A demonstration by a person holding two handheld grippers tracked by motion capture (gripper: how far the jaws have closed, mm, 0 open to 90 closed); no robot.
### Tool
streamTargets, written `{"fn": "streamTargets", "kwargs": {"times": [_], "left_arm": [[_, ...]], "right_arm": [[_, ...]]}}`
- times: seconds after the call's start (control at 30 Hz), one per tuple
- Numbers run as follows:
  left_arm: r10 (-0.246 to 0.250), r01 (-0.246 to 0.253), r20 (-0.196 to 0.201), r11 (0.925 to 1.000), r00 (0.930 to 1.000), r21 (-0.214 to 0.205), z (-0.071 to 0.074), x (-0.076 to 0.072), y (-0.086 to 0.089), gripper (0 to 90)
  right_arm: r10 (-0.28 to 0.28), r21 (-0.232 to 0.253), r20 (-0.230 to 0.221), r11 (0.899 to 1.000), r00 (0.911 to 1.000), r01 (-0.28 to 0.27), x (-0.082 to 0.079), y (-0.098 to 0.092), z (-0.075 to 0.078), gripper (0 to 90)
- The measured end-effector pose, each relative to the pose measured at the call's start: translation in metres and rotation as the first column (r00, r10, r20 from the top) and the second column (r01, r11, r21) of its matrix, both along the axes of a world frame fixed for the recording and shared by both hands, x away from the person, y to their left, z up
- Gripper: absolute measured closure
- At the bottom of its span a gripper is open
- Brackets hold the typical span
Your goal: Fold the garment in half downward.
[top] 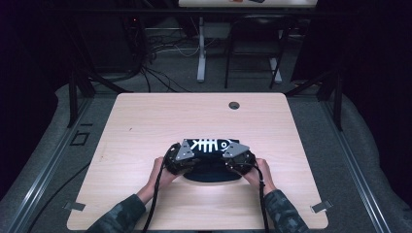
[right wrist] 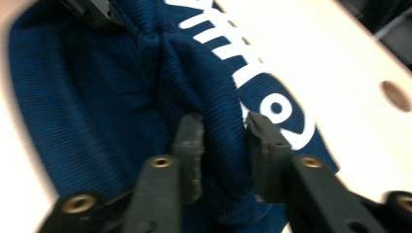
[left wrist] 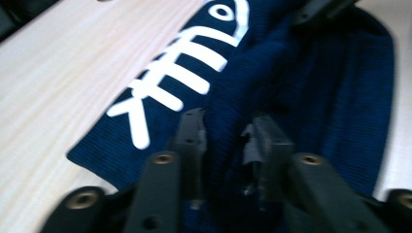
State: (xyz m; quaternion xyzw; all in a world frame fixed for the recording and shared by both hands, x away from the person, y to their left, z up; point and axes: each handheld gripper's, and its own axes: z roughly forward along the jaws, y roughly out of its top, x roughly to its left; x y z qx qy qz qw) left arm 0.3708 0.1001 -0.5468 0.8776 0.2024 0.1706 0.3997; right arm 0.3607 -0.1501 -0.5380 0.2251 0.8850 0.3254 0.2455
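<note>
A dark blue knitted cap (top: 212,160) with a white fish-skeleton print (top: 210,144) lies on the wooden tabletop (top: 145,126), near the middle of its near edge, with the print along the cap's far side. A raised fold of the knit runs across the cap. In the left gripper view the left gripper (left wrist: 226,133) has that fold between its two black jaws, which stand part-way open; the pads sit right at the cloth, and it is not clear that they press on it. In the right gripper view the right gripper (right wrist: 222,131) is likewise part-way open, with a ridge of the cap bulging up between its jaws. From above, the two grippers sit at the cap's left and right ends. A small round hole (top: 234,105) lies near the tabletop's far edge.
</note>
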Motion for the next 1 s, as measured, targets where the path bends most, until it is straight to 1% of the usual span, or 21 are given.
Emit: {"fn": "streamTargets", "kwargs": {"times": [0.07, 0.1, 0.17, 0.2, 0.23, 0.27, 0.3, 0.33, 0.4, 0.43, 0.47, 0.5, 0.53, 0.57, 0.63, 0.67, 0.73, 0.8, 0.83, 0.9, 1.0], "left_arm": [[-0.014, 0.013, -0.018, 0.9995, 0.9997, -0.029, 0.008, -0.006, 0.006, 47.9], [-0.017, 0.016, -0.021, 0.9991, 0.9996, -0.040, 0.011, -0.008, 0.008, 44.1], [-0.028, 0.026, -0.029, 0.9969, 0.9992, -0.075, 0.020, -0.013, 0.015, 36.6], [-0.032, 0.029, -0.033, 0.9947, 0.9989, -0.098, 0.026, -0.015, 0.019, 34.9], [-0.034, 0.030, -0.032, 0.9933, 0.9989, -0.112, 0.030, -0.015, 0.020, 32.6], [-0.027, 0.024, -0.027, 0.9908, 0.9992, -0.133, 0.036, -0.016, 0.023, 31.4], [-0.018, 0.016, -0.015, 0.9909, 0.9997, -0.134, 0.040, -0.016, 0.024, 30.7], [0.003, -0.004, -0.003, 0.9913, 1.0000, -0.132, 0.042, -0.015, 0.024, 30.2], [0.036, -0.036, -0.004, 0.9918, 0.9993, -0.123, 0.042, -0.011, 0.023, 30.0], [0.073, -0.072, 0.004, 0.9920, 0.9973, -0.104, 0.040, -0.007, 0.021, 30.2], [0.092, -0.091, 0.007, 0.9925, 0.9958, -0.082, 0.037, -0.004, 0.019, 30.2], [0.110, -0.110, -0.011, 0.9918, 0.9939, -0.065, 0.031, 0.000, 0.017, 29.9], [0.120, -0.122, -0.038, 0.9908, 0.9921, -0.059, 0.026, 0.003, 0.016, 29.8], [0.125, -0.127, -0.051, 0.9912, 0.9909, -0.037, 0.020, 0.005, 0.014, 29.6], [0.122, -0.124, -0.073, 0.9922, 0.9898, -0.015, 0.010, 0.006, 0.012, 29.2], [0.116, -0.116, -0.084, 0.9932, 0.9897, -0.001, 0.006, 0.005, 0.010, 28.8], [0.112, -0.111, -0.085, 0.9937, 0.9901, 0.013, -0.001, 0.003, 0.009, 25.8], [0.109, -0.107, -0.100, 0.9940, 0.9890, 0.024, -0.005, 0.001, 0.008, 24.6], [0.105, -0.102, -0.098, 0.9941, 0.9896, 0.037, -0.007, 0.001, 0.007, 24.1], [0.103, -0.098, -0.092, 0.9936, 0.9904, 0.056, -0.010, -0.001, 0.006, 23.7], [0.102, -0.096, -0.085, 0.9927, 0.9911, 0.072, -0.014, 0.001, 0.006, 23.2]], "right_arm": [[0.002, 0.024, -0.016, 1.000, 0.9999, -0.002, -0.007, -0.004, 0.007, 53.5], [0.005, 0.036, -0.017, 0.999, 0.9998, -0.004, -0.012, -0.008, 0.013, 49.5], [0.008, 0.055, -0.027, 0.998, 0.9996, -0.006, -0.017, -0.015, 0.022, 45.8], [0.004, 0.069, -0.027, 0.998, 0.9996, -0.002, -0.019, -0.018, 0.025, 43.2], [-0.003, 0.096, -0.027, 0.995, 0.9996, 0.006, -0.022, -0.022, 0.030, 41.1], [-0.011, 0.106, -0.032, 0.994, 0.9994, 0.014, -0.022, -0.024, 0.033, 39.6], [-0.021, 0.129, -0.030, 0.991, 0.9993, 0.025, -0.023, -0.027, 0.036, 38.4], [-0.033, 0.144, -0.030, 0.989, 0.9990, 0.037, -0.023, -0.028, 0.039, 37.9], [-0.061, 0.151, -0.034, 0.986, 0.9976, 0.065, -0.021, -0.028, 0.038, 37.5], [-0.100, 0.155, -0.057, 0.982, 0.9934, 0.108, -0.015, -0.027, 0.034, 35.9], [-0.100, 0.155, -0.057, 0.982, 0.9934, 0.108, -0.015, -0.027, 0.034, 35.9], [-0.117, 0.155, -0.065, 0.980, 0.9910, 0.126, -0.013, -0.026, 0.031, 35.7], [-0.129, 0.161, -0.092, 0.977, 0.9873, 0.143, -0.009, -0.026, 0.027, 35.4], [-0.142, 0.156, -0.106, 0.975, 0.9841, 0.158, -0.006, -0.024, 0.022, 34.9], [-0.151, 0.128, -0.142, 0.977, 0.9783, 0.169, -0.001, -0.020, 0.013, 33.5], [-0.152, 0.127, -0.157, 0.977, 0.9759, 0.172, -0.001, -0.019, 0.009, 33.5], [-0.154, 0.090, -0.183, 0.981, 0.9710, 0.173, -0.002, -0.017, 0.003, 33.4], [-0.152, 0.079, -0.203, 0.982, 0.9673, 0.171, -0.003, -0.017, -0.002, 33.3], [-0.149, 0.065, -0.207, 0.984, 0.9670, 0.165, -0.004, -0.016, -0.005, 33.3], [-0.146, 0.053, -0.214, 0.986, 0.9660, 0.160, -0.006, -0.016, -0.009, 33.2], [-0.144, 0.059, -0.227, 0.985, 0.9633, 0.161, -0.008, -0.016, -0.012, 32.9]]}}
